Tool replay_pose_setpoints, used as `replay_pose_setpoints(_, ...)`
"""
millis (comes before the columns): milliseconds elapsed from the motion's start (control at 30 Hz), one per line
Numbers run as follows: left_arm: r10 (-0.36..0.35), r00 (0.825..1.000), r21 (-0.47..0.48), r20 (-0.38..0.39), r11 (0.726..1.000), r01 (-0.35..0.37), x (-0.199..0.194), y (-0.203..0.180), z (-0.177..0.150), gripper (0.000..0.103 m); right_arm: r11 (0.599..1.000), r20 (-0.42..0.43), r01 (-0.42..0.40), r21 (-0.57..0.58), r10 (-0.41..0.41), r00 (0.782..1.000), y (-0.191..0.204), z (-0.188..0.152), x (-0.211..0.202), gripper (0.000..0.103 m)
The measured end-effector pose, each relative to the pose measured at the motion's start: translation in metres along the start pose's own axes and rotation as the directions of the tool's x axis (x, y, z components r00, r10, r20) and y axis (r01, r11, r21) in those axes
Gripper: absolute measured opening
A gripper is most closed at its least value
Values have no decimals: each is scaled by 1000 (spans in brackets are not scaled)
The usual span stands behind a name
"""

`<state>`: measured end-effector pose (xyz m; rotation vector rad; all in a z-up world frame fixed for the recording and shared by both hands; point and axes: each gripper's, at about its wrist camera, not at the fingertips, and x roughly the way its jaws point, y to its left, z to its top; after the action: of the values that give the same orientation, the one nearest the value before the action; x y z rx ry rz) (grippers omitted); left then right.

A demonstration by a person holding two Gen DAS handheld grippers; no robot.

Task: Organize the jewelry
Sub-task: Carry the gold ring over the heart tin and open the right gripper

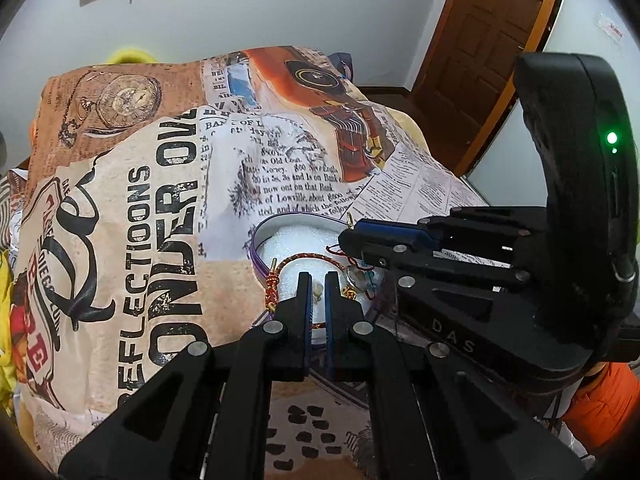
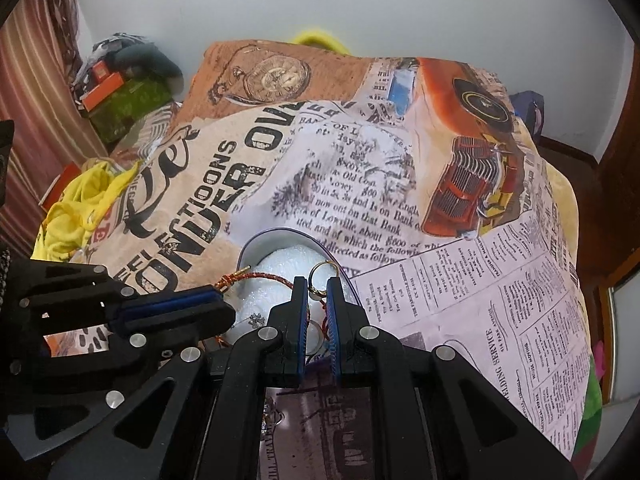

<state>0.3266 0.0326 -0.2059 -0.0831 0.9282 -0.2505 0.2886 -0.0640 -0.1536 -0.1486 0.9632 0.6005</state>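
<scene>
Over the foam-lined box (image 2: 256, 252), the right hand-held gripper (image 2: 317, 292) pinches an upright gold ring (image 2: 323, 271); the left hand-held gripper (image 1: 316, 280) is nearly closed.

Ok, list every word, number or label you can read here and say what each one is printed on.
"REFLECTIOONS": newspaper-print fabric cover, large black letters.
"BANK OF L…", "of Lowville", "on Bank": same cover's small column; the remainder is too blurred.
"SERVICE": pale pink newsprint panel; its small columns are unreadable.
"DAS": black right gripper body, seen from the left wrist.
</scene>
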Motion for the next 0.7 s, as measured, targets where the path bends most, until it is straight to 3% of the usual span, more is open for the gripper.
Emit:
replay_pose_setpoints(333, 0, 1000, -14, 7, 1000, 0, -13, 4, -1, 3, 1000, -4, 17, -19, -18, 1000, 5, 0, -4, 9)
replay_pose_setpoints(700, 29, 998, -21, 53, 999, -28, -44, -1, -1, 6, 997, 29, 61, -41, -60, 998, 15, 0, -27, 17)
